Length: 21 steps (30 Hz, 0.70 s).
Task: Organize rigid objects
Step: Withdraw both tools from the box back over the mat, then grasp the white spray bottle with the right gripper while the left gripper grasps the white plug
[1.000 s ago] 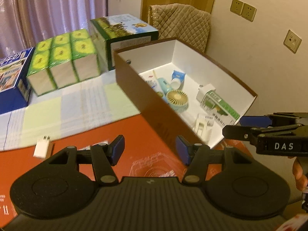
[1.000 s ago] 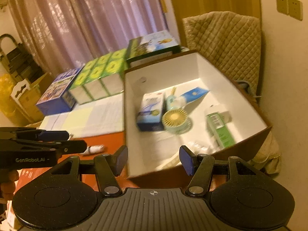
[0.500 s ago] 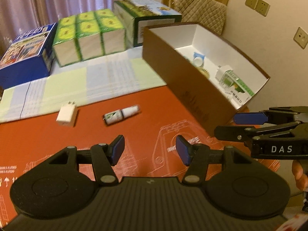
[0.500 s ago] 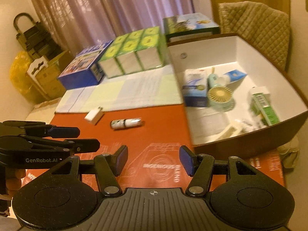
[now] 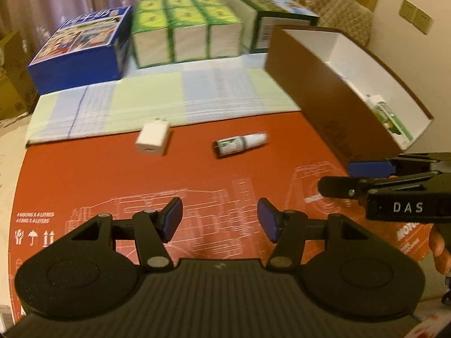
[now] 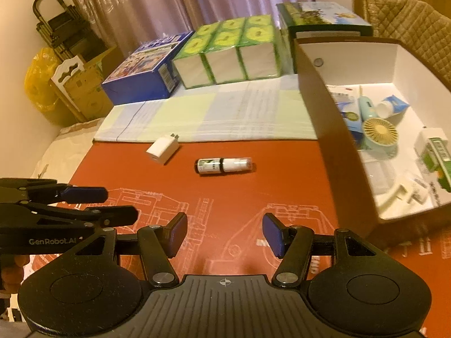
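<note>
Left wrist view: your left gripper (image 5: 219, 221) hangs part-open, empty; charger plug (image 5: 153, 139) and dropper bottle (image 5: 239, 143) lie unsorted, left of the box (image 5: 315, 95).

Right wrist view: right gripper (image 6: 224, 234) part-open, empty; fan (image 6: 380, 131) already boxed.

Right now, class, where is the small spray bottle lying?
In both wrist views the small spray bottle lies on its side on the red mat, between the white charger on its left and the brown box on its right.
</note>
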{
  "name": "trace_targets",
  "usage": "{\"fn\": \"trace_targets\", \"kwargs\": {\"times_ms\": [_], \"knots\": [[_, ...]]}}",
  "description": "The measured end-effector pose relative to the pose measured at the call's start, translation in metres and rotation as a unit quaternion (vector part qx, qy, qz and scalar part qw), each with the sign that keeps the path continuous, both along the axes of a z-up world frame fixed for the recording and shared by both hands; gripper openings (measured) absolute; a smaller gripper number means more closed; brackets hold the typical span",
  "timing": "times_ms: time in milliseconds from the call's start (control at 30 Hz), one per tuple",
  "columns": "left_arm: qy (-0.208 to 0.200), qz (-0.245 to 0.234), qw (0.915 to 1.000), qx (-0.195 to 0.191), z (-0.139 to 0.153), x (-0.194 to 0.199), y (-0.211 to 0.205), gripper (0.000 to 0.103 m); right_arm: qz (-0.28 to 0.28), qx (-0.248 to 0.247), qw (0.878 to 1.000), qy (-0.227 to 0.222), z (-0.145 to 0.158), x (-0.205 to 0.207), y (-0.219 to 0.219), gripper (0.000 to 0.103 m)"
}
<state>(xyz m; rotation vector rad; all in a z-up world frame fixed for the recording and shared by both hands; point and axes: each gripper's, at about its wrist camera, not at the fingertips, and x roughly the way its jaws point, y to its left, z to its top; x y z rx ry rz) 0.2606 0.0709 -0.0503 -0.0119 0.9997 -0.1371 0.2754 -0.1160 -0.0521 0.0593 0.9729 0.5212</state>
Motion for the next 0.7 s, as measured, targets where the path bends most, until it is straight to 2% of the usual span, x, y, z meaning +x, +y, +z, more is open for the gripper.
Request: {"fn": "trace_targets", "kwargs": {"times_ms": [133, 233, 267, 333, 367, 567, 700], "knots": [[0.008, 0.013, 0.9999, 0.0, -0.008, 0.004, 0.017, 0.055, -0.01, 0.002, 1.0, 0.003, -0.012, 0.012, 0.011, 0.056], [0.013, 0.019, 0.9997, 0.002, -0.016, 0.009, 0.029, 0.055, -0.024, 0.024, 0.999, 0.017, -0.024, 0.023, 0.014, 0.057], [0.015, 0.021, 0.9997, 0.004, -0.018, 0.011, 0.032, 0.055, -0.027, 0.031, 0.999, 0.026, -0.029, 0.028, 0.016, 0.06], [0.018, 0.023, 0.9996, 0.005, -0.023, 0.017, 0.039, 0.055, -0.04, 0.03, 0.998, 0.033, -0.036, 0.036, 0.02, 0.081], [0.02, 0.024, 0.9995, 0.006, -0.026, 0.021, 0.043, 0.055, -0.045, 0.029, 0.998, 0.03, -0.04, 0.04, 0.022, 0.083], [0.031, 0.028, 0.9991, 0.011, -0.04, 0.041, 0.061, 0.055, -0.05, 0.032, 0.998, 0.036, -0.057, 0.064, 0.039, 0.092], [0.041, 0.026, 0.9988, 0.012, -0.049, 0.053, 0.071, 0.055, -0.058, 0.013, 0.998, 0.021, -0.069, 0.079, 0.051, 0.094]]}}
